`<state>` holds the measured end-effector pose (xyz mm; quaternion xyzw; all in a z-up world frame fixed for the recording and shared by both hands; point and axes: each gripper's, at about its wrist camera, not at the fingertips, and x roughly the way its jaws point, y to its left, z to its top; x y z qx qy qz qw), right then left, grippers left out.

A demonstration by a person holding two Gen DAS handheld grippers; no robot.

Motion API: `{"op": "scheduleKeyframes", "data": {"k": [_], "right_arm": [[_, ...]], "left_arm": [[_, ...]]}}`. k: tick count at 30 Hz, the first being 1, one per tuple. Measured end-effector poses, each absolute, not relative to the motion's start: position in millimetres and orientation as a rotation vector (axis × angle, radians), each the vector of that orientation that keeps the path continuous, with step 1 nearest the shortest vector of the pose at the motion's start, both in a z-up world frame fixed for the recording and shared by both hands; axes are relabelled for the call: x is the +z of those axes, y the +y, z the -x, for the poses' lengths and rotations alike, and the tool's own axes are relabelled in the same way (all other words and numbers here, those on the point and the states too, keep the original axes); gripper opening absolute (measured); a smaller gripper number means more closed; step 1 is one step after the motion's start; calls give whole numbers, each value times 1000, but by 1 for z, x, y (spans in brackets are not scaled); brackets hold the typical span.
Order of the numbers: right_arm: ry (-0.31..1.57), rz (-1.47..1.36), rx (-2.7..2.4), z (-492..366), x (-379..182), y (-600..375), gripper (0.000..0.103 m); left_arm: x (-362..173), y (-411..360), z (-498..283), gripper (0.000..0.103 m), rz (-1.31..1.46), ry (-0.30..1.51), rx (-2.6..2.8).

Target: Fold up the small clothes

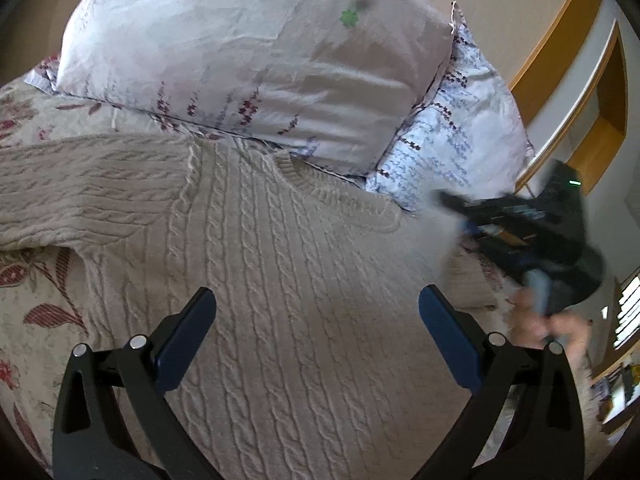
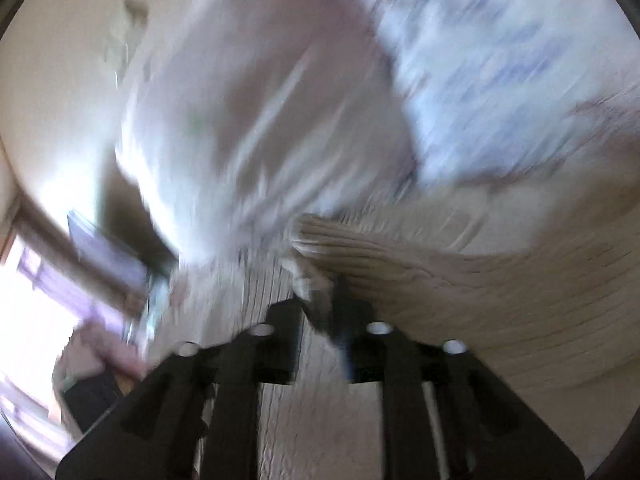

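Observation:
A cream cable-knit sweater (image 1: 280, 264) lies flat on the bed, neckline toward the pillows, its left sleeve stretched out to the left. My left gripper (image 1: 316, 312) is open and empty, hovering over the sweater's body. My right gripper (image 2: 320, 304) is shut on the sweater's right sleeve (image 2: 460, 280), whose ribbed cuff end is lifted and curls over to the right. The right wrist view is heavily blurred. In the left wrist view the right gripper (image 1: 452, 200) shows blurred at the right, beside the sweater's shoulder.
Two floral pillows (image 1: 256, 60) lie at the head of the bed, just beyond the sweater's collar. The floral bedspread (image 1: 36, 300) shows at the left. A wooden shelf unit (image 1: 592, 120) stands against the wall at the right.

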<state>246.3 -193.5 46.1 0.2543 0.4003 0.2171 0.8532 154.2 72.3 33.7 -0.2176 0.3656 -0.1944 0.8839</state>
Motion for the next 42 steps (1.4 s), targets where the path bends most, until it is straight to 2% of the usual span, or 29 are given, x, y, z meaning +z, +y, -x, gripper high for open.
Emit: {"op": "scheduleKeyframes", "data": {"k": [1, 2, 3, 6, 11, 16, 18, 20, 22, 24, 25, 30, 36, 41, 42], "right_arm": [[871, -551, 477, -246, 40, -188, 42], [875, -577, 489, -245, 37, -189, 55], [853, -614, 489, -239, 35, -198, 63], [777, -685, 423, -217, 36, -235, 65], [690, -758, 213, -167, 28, -318, 65], [648, -842, 112, -131, 13, -369, 65], [631, -861, 92, -118, 8, -383, 65], [619, -873, 84, -109, 6, -392, 65], [610, -884, 79, -105, 3, -395, 65], [607, -891, 78, -103, 1, -399, 65], [604, -893, 81, -104, 0, -400, 65], [631, -968, 140, -115, -12, -401, 65], [670, -1017, 192, -135, -22, -390, 65], [710, -1025, 174, -153, -31, -383, 64], [713, -1024, 161, -156, -33, -382, 60]], "left_arm": [[34, 71, -155, 101, 460, 768, -412], [34, 69, -157, 101, 469, 781, -424], [33, 68, -160, 101, 476, 790, -432], [32, 57, -173, 97, 508, 839, -463], [23, 30, -202, 71, 586, 951, -508], [14, 4, -225, 69, 592, 1019, -461], [7, -3, -235, 63, 592, 1045, -429], [-1, -8, -244, 53, 610, 1077, -424], [-4, -12, -249, 46, 615, 1080, -415], [-5, -19, -257, 28, 606, 1075, -425], [-7, -22, -260, 8, 620, 1086, -448], [3, -21, -265, 7, 617, 1036, -502], [30, 23, -266, 7, 627, 926, -445], [12, 51, -268, 7, 629, 975, -392], [8, 53, -268, 7, 633, 987, -391]]}}
